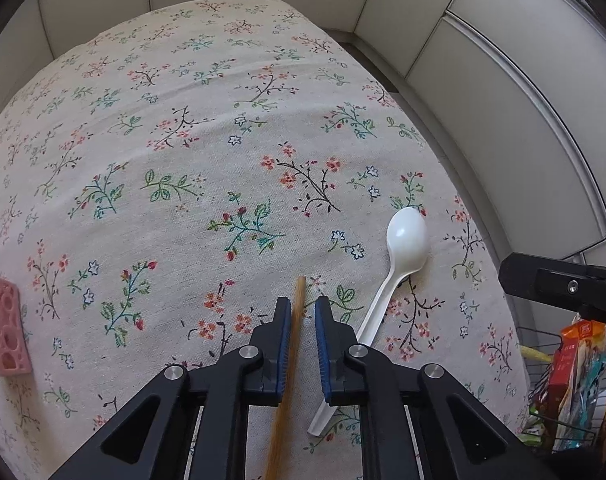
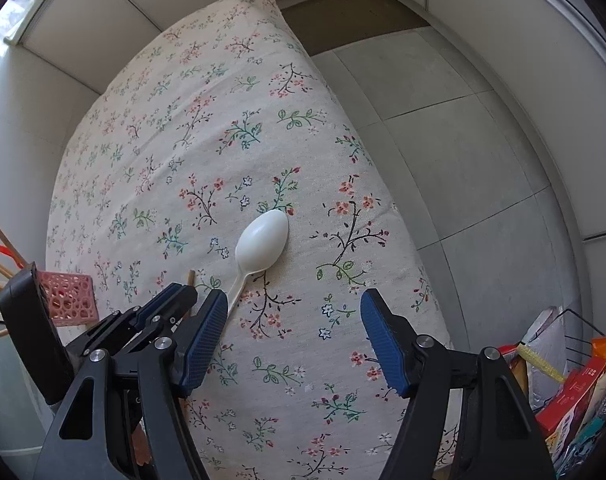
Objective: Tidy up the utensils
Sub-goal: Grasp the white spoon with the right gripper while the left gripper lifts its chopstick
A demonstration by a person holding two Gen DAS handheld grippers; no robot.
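1. I see the tabletop under its floral cloth running far ahead of my left tongs, wide open ground out to the wall panels; its right edge drops off just past the white plastic spoon.
2. In the right view the tabletop's right edge falls to grey floor tiles; a wire basket of snack packets sits low right.
3. My left tongs reach forward low over the cloth, slightly parted around a wooden chopstick; it touches the left pad, and I can't tell if it's clamped.
4. My right tongs hang wide apart, holding nothing, just behind the spoon's bowl.
5. The pink lattice holder stands far left, chopsticks fanning out beside it
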